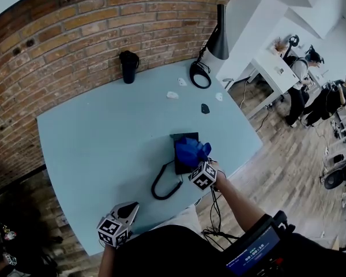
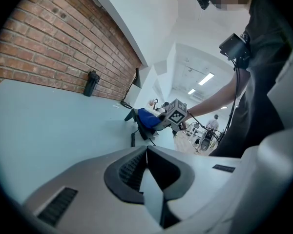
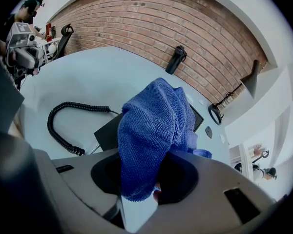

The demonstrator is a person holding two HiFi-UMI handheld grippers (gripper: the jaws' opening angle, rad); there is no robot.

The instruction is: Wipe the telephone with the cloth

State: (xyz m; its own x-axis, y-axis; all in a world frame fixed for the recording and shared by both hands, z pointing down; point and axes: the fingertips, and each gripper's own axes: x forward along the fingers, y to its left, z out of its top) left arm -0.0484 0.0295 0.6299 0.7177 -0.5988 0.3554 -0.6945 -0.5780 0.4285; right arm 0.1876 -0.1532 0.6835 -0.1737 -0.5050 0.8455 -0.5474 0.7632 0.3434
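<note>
A black telephone (image 1: 183, 152) lies near the front edge of the pale blue table (image 1: 104, 137), its coiled cord (image 1: 164, 183) looping toward me. My right gripper (image 1: 200, 161) is shut on a blue cloth (image 1: 191, 150) that rests on top of the telephone; in the right gripper view the cloth (image 3: 154, 130) hangs between the jaws and hides most of the telephone (image 3: 107, 130). My left gripper (image 1: 127, 212) sits at the table's front edge, jaws closed together with nothing in them. The left gripper view shows the cloth (image 2: 147, 118) and the telephone (image 2: 136, 116) from the side.
A black flask (image 1: 128, 66) stands at the back by the brick wall. A black lamp (image 1: 216, 36) with a ring base (image 1: 200, 75) stands at the back right. Small white bits (image 1: 172, 95) and a dark piece (image 1: 205, 108) lie between. People stand at desks far right.
</note>
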